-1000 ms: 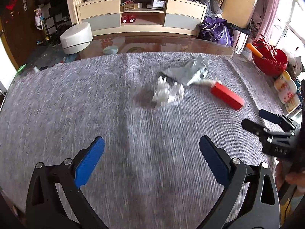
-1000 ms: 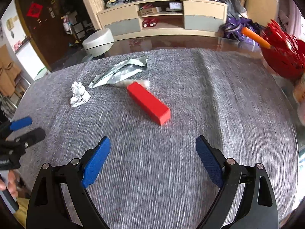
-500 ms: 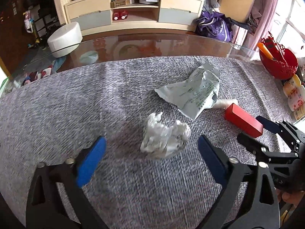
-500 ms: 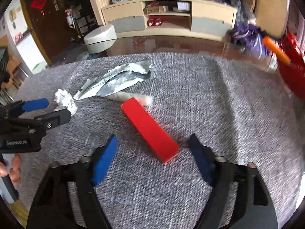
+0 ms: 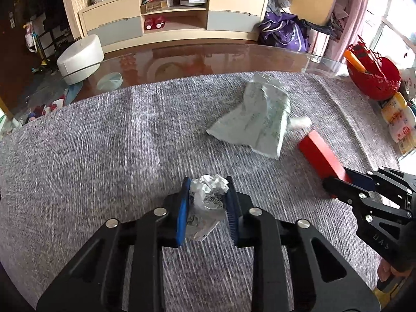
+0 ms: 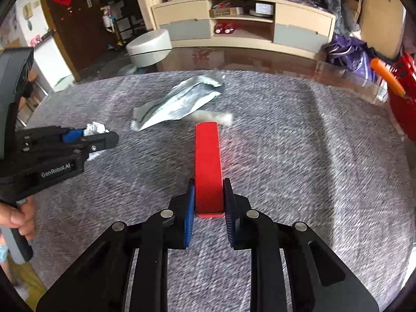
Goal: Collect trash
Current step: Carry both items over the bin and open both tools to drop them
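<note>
Down at the bottom centre of the left wrist view, the left gripper (image 5: 206, 202) has just been closing, and its blue pads now press on both sides of a crumpled white paper ball (image 5: 206, 200), which rests on the grey woven tablecloth (image 5: 104, 156). Likewise, at the bottom centre of the right wrist view, the right gripper (image 6: 208, 202) has just been closing and now pinches the near end of a long red block (image 6: 208, 166); the block lies flat on the cloth and runs straight away from the jaws toward the middle of the frame.

Just beyond the far end of the block lies a small whitish roll (image 6: 215, 117), blurred. Touching it, and further up and left, is a flattened silvery-green wrapper (image 6: 182, 101). In the left wrist view this wrapper (image 5: 257, 127) sits right of centre, well apart from the paper ball.

At the left edge of the right wrist view a hand (image 6: 18, 215) grips the handle of the left gripper.

Past the cloth, the bare glossy tabletop (image 5: 195, 59) shows. At the right edge stands a red basket (image 5: 374, 78) with an orange handle sticking out. Further back, on the floor, are a white round stool (image 5: 80, 57) and a long low cabinet (image 5: 176, 18).
</note>
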`<state>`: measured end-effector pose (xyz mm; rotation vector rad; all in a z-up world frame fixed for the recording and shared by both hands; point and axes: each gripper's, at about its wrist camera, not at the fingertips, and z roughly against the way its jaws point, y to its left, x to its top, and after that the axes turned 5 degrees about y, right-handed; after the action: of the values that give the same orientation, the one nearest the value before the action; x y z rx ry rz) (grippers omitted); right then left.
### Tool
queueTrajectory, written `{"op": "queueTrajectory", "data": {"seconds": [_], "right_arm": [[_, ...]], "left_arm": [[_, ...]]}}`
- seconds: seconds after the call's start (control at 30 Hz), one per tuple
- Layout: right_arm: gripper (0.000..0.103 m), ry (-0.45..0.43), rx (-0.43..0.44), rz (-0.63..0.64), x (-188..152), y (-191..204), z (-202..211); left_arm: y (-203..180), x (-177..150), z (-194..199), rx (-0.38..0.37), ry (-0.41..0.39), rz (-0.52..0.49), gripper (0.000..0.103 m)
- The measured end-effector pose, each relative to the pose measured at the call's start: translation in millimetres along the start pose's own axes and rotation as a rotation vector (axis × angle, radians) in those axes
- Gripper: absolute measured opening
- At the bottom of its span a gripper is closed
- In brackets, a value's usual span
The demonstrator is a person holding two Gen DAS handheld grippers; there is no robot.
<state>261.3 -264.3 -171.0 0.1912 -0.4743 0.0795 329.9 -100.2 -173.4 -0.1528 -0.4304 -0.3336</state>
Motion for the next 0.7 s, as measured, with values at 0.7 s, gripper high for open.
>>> {"op": "queueTrajectory", "data": {"seconds": [0.7], "right_arm": [[0.021, -0.018, 0.147, -0.111, -128.3, 42.3, 96.4]], "left_arm": [[-24.5, -156.1, 157.4, -0.002, -0.091, -0.041, 0.021]]}}
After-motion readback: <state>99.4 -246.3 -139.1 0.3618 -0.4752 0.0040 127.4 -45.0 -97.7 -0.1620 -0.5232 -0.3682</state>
